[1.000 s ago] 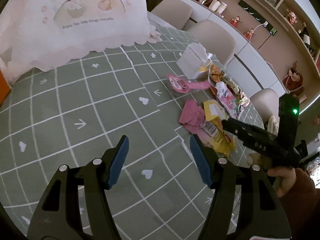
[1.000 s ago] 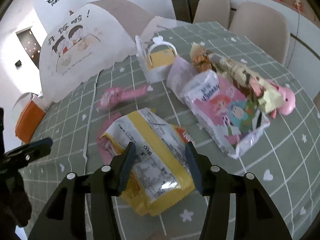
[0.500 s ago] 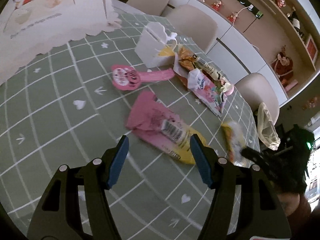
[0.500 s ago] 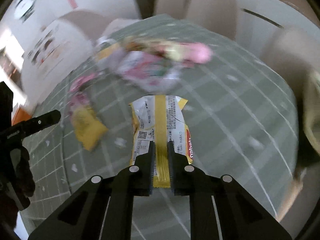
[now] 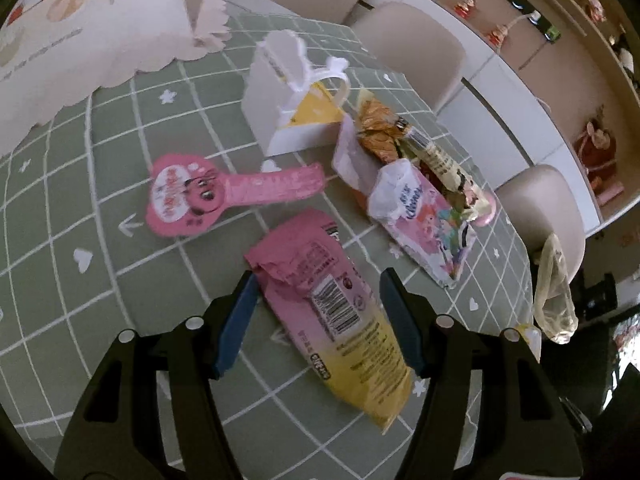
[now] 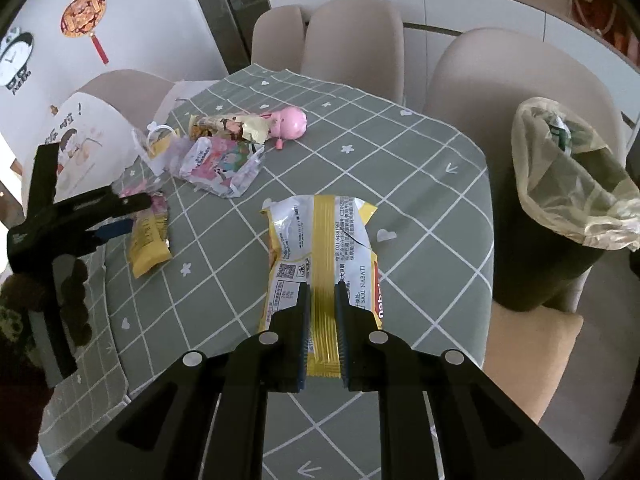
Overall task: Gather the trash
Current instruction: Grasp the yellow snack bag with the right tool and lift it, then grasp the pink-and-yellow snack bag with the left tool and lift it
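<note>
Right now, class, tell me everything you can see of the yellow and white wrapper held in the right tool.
The yellow and white wrapper is a flat, crinkled, shiny foil-like packet, torn open at its far end. A yellow band runs down its middle, flanked by white panels with small print, a QR code and a red strip. The right tool is shut on its near end along the yellow band, holding it out over the table, with the lined bin to its right.

Open cloth: bare tablecloth [image 6: 420, 184] between the wrapper pile [image 6: 224, 156] and lined bin [image 6: 560, 216].
Obstacles: chair backs [image 6: 352, 48] behind the table edge.
</note>
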A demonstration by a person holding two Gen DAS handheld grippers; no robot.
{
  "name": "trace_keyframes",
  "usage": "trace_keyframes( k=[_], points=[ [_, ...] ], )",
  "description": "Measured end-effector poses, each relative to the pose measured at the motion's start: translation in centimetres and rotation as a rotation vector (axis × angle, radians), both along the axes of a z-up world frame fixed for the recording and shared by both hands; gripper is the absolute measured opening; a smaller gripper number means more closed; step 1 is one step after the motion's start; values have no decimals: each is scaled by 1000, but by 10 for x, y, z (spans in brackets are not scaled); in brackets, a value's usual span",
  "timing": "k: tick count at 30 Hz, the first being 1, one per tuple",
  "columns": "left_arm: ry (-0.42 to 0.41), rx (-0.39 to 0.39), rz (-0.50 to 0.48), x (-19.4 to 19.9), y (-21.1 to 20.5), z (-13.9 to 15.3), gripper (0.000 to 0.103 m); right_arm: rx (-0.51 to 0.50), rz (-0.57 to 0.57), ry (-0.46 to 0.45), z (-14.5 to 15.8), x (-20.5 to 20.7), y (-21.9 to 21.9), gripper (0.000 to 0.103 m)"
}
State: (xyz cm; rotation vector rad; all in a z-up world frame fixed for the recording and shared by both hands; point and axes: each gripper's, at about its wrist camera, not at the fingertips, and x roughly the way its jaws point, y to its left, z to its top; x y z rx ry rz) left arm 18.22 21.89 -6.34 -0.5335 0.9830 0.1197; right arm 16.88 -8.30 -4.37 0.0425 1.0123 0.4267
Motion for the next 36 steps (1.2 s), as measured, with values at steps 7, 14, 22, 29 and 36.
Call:
trace_keyframes(
  k=[7, 14, 22, 29, 36],
  points=[
    [-56, 58, -96, -18, -16, 18, 6, 16, 10, -18, 6, -6, 2, 13],
    [-142, 65, -122, -46, -27, 53, 8, 32, 40, -77, 29, -20, 1, 13],
    [-64, 189, -159, -35, -41, 31, 59, 44, 32, -71, 35, -32, -9, 13],
    [55, 237, -186, -3, -52, 2, 31, 20, 13, -66, 28, -40, -19, 13],
    [-136, 173, -217, -33, -67, 67, 22, 28, 20, -127, 49, -43, -31, 13]
  ],
)
